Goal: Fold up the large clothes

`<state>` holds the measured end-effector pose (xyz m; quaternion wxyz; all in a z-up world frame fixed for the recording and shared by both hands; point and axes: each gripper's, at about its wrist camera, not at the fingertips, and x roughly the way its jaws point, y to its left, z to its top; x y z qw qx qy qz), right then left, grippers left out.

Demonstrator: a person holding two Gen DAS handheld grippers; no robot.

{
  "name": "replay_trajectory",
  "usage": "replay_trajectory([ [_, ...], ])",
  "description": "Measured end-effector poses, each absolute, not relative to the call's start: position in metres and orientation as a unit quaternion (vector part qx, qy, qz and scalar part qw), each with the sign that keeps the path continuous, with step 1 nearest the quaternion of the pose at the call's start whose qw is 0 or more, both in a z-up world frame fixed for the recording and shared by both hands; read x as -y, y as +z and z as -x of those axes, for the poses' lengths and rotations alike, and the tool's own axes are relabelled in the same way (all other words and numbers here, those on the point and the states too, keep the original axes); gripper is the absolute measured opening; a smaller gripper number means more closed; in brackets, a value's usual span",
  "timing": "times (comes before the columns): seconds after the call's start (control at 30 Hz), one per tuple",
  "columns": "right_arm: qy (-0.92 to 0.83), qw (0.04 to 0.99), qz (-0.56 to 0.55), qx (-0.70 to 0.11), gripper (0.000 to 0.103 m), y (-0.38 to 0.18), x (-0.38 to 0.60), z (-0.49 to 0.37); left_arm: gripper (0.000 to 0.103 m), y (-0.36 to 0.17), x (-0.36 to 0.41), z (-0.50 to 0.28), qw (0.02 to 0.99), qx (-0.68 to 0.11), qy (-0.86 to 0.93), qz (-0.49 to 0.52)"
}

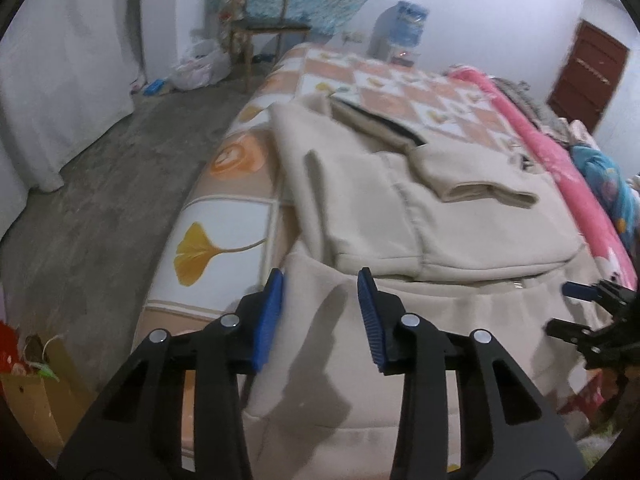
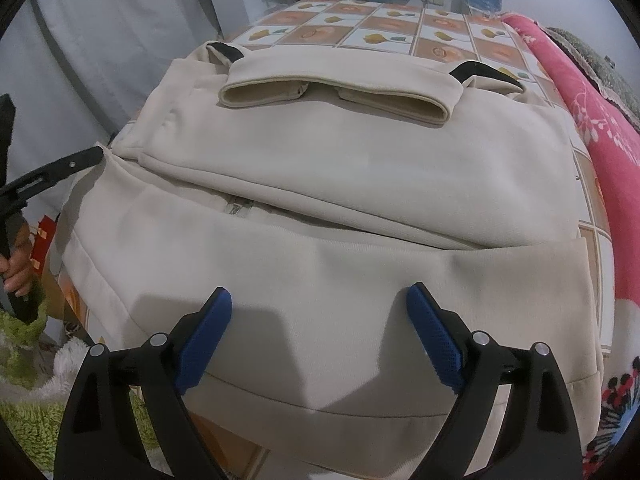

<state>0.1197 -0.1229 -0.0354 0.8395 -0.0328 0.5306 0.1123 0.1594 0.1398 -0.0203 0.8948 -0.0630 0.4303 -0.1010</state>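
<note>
The left gripper point(image 1: 320, 276) fills the bottom of its own view, its blue-padded fingers point(image 1: 272, 320) parted over the near left corner of the cream jacket point(image 1: 460, 232). Cloth lies under the gap, but the pads do not press on it, so the fingers are released. The right gripper point(image 2: 318, 300) stands wider still above the jacket's point(image 2: 320, 264) near hem, its fingers point(image 2: 204, 340) apart and gripping nothing; its pads cast shadows on the fabric below.

The jacket lies on a bed point(image 1: 224, 224) with a checked sheet printed with yellow ginkgo leaves. It is partly folded: both sleeves are laid across the chest, their open cuffs point(image 2: 332, 96) meeting near the middle, and an upper layer is doubled forward over the lower body, where a zip point(image 2: 238, 208) shows. Its long axis runs away from the grippers, hem nearest them and the dark-lined collar point(image 2: 480, 72) at the far end, toward the wall.

A rolled pink blanket point(image 1: 560, 168) runs along the bed's right side, just beside the jacket. A hand point(image 2: 18, 272) holding the left gripper's handle shows at the right wrist view's left edge. Beyond the bed stand a wooden chair point(image 1: 264, 28) and a water dispenser point(image 1: 400, 28).
</note>
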Motion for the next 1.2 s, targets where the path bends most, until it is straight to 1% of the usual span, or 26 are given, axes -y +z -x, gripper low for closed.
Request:
replay_trajectory([
  [0.13, 0.114, 0.839, 0.035, -0.53, 0.087, -0.035, 0.122, -0.119, 0.036, -0.018, -0.142, -0.155, 0.893, -0.423, -0.129, 0.079],
  [0.43, 0.113, 0.84, 0.035, -0.53, 0.087, -0.035, 0.122, -0.12, 0.036, -0.041, -0.148, -0.176, 0.874, -0.463, -0.111, 0.096],
  [0.5, 0.113, 0.84, 0.035, -0.53, 0.087, -0.035, 0.123, -0.12, 0.036, -0.038, -0.15, -0.173, 0.873, -0.459, -0.122, 0.107],
  [0.6, 0.113, 0.84, 0.035, -0.53, 0.087, -0.035, 0.123, -0.119, 0.036, -0.025, -0.15, -0.159, 0.876, -0.433, -0.174, 0.122],
  [0.7, 0.114, 0.84, 0.036, -0.53, 0.088, -0.035, 0.123, -0.119, 0.036, -0.025, -0.146, -0.151, 0.876, -0.435, -0.184, 0.101],
  [0.8, 0.114, 0.839, 0.037, -0.531, 0.088, -0.035, 0.123, -0.119, 0.036, -0.038, -0.142, -0.154, 0.873, -0.463, -0.137, 0.067],
  [0.83, 0.114, 0.838, 0.037, -0.532, 0.088, -0.035, 0.123, -0.12, 0.034, -0.044, -0.139, -0.157, 0.871, -0.477, -0.114, 0.043],
  [0.87, 0.114, 0.838, 0.037, -0.532, 0.088, -0.035, 0.123, -0.12, 0.032, -0.044, -0.137, -0.156, 0.874, -0.475, -0.103, 0.029],
  [1.0, 0.114, 0.839, 0.037, -0.531, 0.088, -0.034, 0.124, -0.12, 0.033, -0.039, -0.121, -0.156, 0.881, -0.465, -0.081, -0.02],
  [1.2, 0.113, 0.841, 0.024, -0.529, 0.088, -0.034, 0.127, -0.119, 0.032, -0.039, -0.11, -0.159, 0.881, -0.469, -0.044, -0.042],
])
